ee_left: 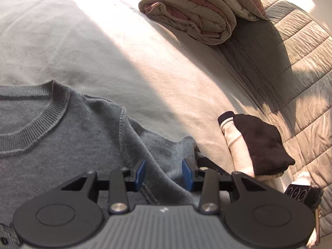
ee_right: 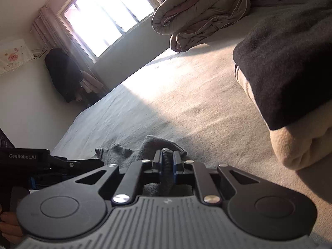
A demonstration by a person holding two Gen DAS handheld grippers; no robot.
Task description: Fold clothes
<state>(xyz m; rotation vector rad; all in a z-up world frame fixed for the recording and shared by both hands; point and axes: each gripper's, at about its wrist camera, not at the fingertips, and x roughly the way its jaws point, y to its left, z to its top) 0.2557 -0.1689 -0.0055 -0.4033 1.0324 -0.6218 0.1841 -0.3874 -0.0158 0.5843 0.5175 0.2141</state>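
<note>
- Gripping a bunched ridge of the grey sweater (ee_right: 164, 166), the right gripper (ee_right: 166, 167) has its blue pads pinched on the knit; the hold looks narrow, so a quick pull could, I judge, slide the cloth out.
- The left gripper (ee_left: 164, 173) stands with its jaws apart over the sweater's shoulder and sleeve area, holding nothing. If it closes where it hovers it may catch only the raised crease — not both layers — and the fold would come out crooked.
- The grey sweater (ee_left: 68, 137) lies front-up on the bed sheet (ee_left: 145, 62), ribbed collar to the left; most of its body and hem run out of the frame, so how flat it lies is unclear.
- A folded black and cream stack (ee_left: 257, 145) sits near the sweater's sleeve — a wide swing of the sleeve could knock it.
- The rolled quilt (ee_left: 197, 14) lies well apart at the far end.
- Strong window (ee_right: 108, 14) glare washes out part of the sheet, hiding wrinkles there.
</note>
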